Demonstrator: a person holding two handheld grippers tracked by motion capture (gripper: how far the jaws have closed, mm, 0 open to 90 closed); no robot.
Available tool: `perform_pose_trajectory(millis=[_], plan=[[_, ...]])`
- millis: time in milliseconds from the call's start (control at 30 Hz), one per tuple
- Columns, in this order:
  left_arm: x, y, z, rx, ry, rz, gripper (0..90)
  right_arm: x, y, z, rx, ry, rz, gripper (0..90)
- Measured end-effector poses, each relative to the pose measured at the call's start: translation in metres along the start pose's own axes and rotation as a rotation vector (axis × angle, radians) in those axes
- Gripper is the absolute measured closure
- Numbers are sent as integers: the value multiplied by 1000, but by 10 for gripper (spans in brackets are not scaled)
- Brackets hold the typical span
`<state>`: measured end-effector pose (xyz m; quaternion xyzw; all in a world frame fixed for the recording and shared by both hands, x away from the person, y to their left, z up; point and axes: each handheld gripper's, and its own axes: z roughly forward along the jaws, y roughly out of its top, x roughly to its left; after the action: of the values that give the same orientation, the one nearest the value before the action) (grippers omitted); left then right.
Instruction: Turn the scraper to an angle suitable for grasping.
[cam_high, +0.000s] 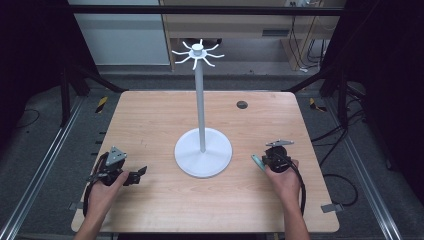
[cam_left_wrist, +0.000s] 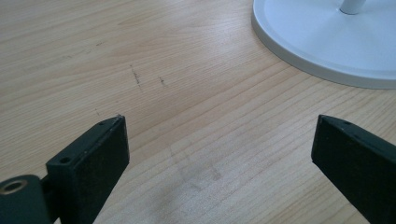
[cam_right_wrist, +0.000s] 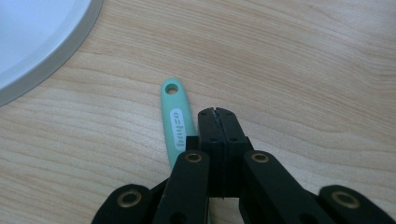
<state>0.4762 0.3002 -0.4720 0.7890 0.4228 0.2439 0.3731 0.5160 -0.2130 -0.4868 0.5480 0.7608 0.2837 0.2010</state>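
Beside the teal handle (cam_right_wrist: 176, 122), right gripper (cam_right_wrist: 217, 112) jaws pressed together (left gripper (cam_left_wrist: 219, 140) spread).

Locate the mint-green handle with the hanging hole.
In the right gripper view the mint-green handle lies on the wooden table just left of the shut right tongs, its holed end pointing toward the white stand base.

Tall white stand (cam_high: 201, 105) rising mid-table (cam_high: 150, 200) on a broad round base (cam_high: 186, 161) between the two grippers, bare wood open to left, right and front, mint handle (cam_right_wrist: 176, 119) lying just beside the right gripper (cam_right_wrist: 218, 114)
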Motion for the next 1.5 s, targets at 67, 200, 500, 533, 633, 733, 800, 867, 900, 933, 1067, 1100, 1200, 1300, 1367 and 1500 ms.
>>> perform_pose_trajectory(millis=[67,200,500,533,633,733,800,867,900,933,1067,1100,1200,1300,1367,1500], plan=[[0,0,0,0,0,1,39,0,0,1,7,0,-1,900],[0,0,0,1,-1,3,39,1,0,3,13,-4,-1,900],[0,0,0,4,1,5,40,8,0,1,24,65,-42,900],[0,0,0,3,1,5,40,10,-1,1,30,73,-55,900],[-1,0,0,6,0,4,40,16,-2,-1,43,105,-84,900],[-1,0,0,5,0,5,40,22,-2,-4,54,129,-104,900],[0,0,0,3,2,4,40,25,-3,-5,53,126,-122,900],[0,0,-1,3,2,3,39,27,-2,-6,51,122,-122,900],[0,0,-1,2,3,3,39,30,0,-10,37,120,-142,900],[0,0,-1,2,5,3,40,31,1,-11,33,121,-151,900],[-1,0,-1,6,7,11,40,36,5,-17,29,116,-190,900],[-1,0,-1,6,7,11,39,36,5,-17,29,116,-190,900],[-2,0,-1,5,7,14,39,39,7,-18,58,114,-217,900],[-3,0,-1,6,7,16,39,41,8,-17,90,116,-253,896],[-2,0,-1,6,7,15,39,42,10,-17,126,108,-277,879],[-2,0,0,4,7,13,40,43,14,-18,168,109,-310,844]])
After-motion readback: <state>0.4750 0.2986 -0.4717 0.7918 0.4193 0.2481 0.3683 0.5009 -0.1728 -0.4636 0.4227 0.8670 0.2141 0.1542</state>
